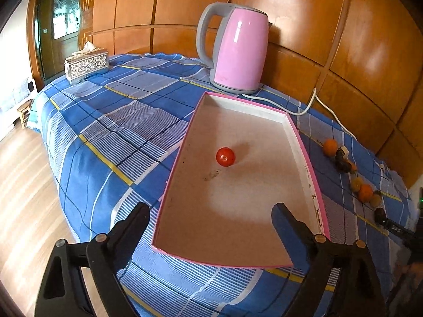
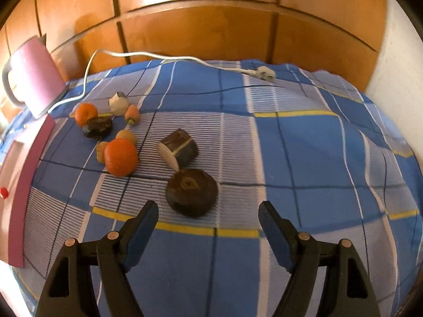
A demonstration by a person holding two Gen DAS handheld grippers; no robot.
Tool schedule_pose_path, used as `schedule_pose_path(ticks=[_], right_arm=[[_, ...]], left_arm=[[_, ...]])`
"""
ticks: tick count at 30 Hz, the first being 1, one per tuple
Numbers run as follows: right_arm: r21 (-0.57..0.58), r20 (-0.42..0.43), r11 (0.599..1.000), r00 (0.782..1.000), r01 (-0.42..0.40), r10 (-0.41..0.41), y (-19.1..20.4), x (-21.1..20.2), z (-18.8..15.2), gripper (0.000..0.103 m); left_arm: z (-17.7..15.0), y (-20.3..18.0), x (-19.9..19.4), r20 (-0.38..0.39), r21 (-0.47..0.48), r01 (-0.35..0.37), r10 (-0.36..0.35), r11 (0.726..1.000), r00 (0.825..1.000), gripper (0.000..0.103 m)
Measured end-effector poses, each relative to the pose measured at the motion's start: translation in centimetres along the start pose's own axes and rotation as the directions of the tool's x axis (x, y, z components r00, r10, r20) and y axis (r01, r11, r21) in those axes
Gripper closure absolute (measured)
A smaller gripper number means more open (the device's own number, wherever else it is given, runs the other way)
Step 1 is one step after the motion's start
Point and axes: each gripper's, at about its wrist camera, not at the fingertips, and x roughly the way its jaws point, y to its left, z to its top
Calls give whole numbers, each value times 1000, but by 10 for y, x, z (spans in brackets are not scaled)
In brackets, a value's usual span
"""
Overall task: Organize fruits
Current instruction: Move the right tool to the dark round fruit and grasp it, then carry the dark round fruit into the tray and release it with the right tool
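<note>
Pink cardboard edges the shallow tray (image 1: 304,142) lying on the blue checked cloth (image 1: 111,121), and so far a single small red tomato (image 1: 225,157) sits in it, towards the far half, with nothing to stop it rolling. The left gripper (image 1: 211,220) hangs over the tray's near end with its jaws spread wide and nothing between them. The right gripper (image 2: 208,215) is likewise open and empty, poised just short of a dark, round, flattish fruit (image 2: 192,192) on the cloth to the right of the tray. I would guess that one is next. It looks broad against the jaws' spread, so a pinch off centre could squirt it sideways into the cut dark piece (image 2: 178,150) just beyond, or off the soft, rumpled cloth. Counting the loose pile: two oranges (image 2: 121,156), three dark pieces, two small yellowish fruits (image 2: 126,136), one pale faceted lump (image 2: 119,103) and one little pinkish fruit (image 2: 132,113). A pink kettle (image 1: 238,52) stands at the far edge, its white cord (image 2: 164,59) trailing behind the fruit, where a careless sweep might snag it.
</note>
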Motion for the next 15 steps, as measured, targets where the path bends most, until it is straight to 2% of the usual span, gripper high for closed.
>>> schedule_pose_path(ticks=[2,3,7,9,15], right_arm=[[-29,-23,1000,1000,12,-12,6,9,3,24],[-45,-32,999,999,23,-25,8,12,4,27],[-83,-35,996,999,18,-21,14,14,3,56],[-108,-30,994,999,26,-29,18,12,2,58],[-109,-46,994,999,-20,15,19,3,-6,58]], left_arm=[[0,1,-1,2,-3,-8,8,1000,1000,9],[1,2,-1,2,-6,-13,13,1000,1000,8],[1,6,-1,-4,-22,-18,18,1000,1000,6],[1,6,0,-6,-21,-18,18,1000,1000,6],[0,6,0,-8,-23,-15,15,1000,1000,6]])
